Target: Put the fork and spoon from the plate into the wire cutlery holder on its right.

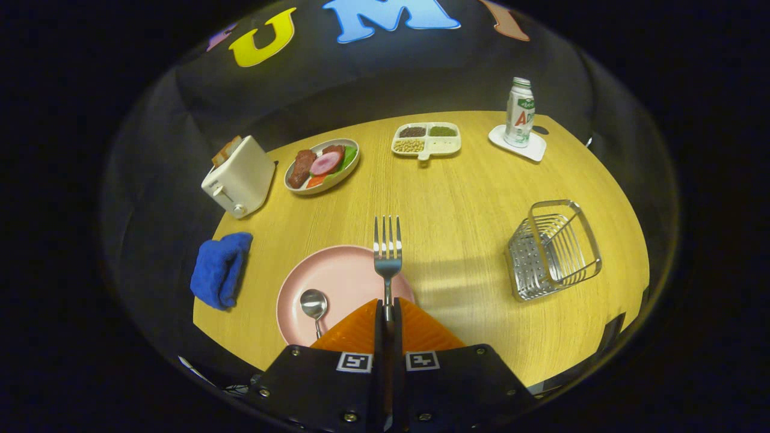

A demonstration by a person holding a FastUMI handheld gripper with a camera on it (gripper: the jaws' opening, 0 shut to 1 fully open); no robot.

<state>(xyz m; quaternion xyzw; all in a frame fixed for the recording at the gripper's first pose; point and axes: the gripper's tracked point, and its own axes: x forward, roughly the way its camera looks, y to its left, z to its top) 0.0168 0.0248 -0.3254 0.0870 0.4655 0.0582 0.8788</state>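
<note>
The hand-held gripper [388, 313] is clamped on the handle of the fork [388, 249], both fingers pressed together around the thin metal stem, so the fork juts straight ahead with its tines pointing away; the fork looks lifted clear over the far edge of the pink plate [337, 282], probably so it can be carried across without dragging. The spoon [314, 307] lies on the plate to the left of the fingers, its shiny bowl facing up. The wire cutlery holder [553, 249] stands well to the right on the table [457, 198], an open-topped basket of thin metal rods with a perforated side. The plate is smooth and matte, the table pale wood grain. A crumpled blue cloth [219, 270] lies left of the plate
</note>
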